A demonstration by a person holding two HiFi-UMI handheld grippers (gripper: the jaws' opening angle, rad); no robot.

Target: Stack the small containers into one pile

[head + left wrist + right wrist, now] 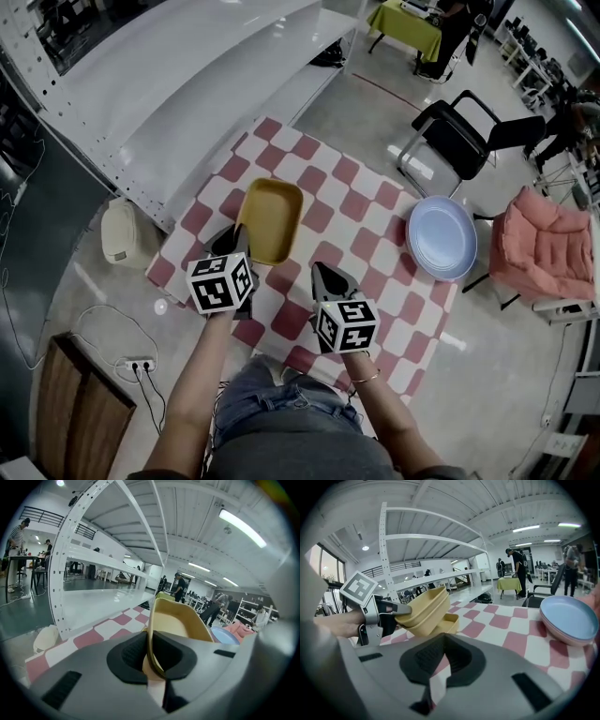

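My left gripper [239, 236] is shut on the near rim of a yellow container [272, 220] over the red-and-white checked cloth [366, 211]. The left gripper view shows that rim [151, 653] pinched between the pads. In the right gripper view the left gripper [401, 609] holds two nested yellow containers [423, 611] tilted up. Under them a third yellow container [450, 622] lies on the cloth. My right gripper [320, 273] hovers to the right of the containers, jaws together with nothing between them, also seen as the right gripper [443, 663].
A stack of pale blue plates [442, 237] sits at the cloth's right edge. A white shelf rack [187, 84] stands behind the table. A black chair [455, 141] and a pink cushioned chair [544, 248] stand to the right. A power strip [139, 364] lies on the floor.
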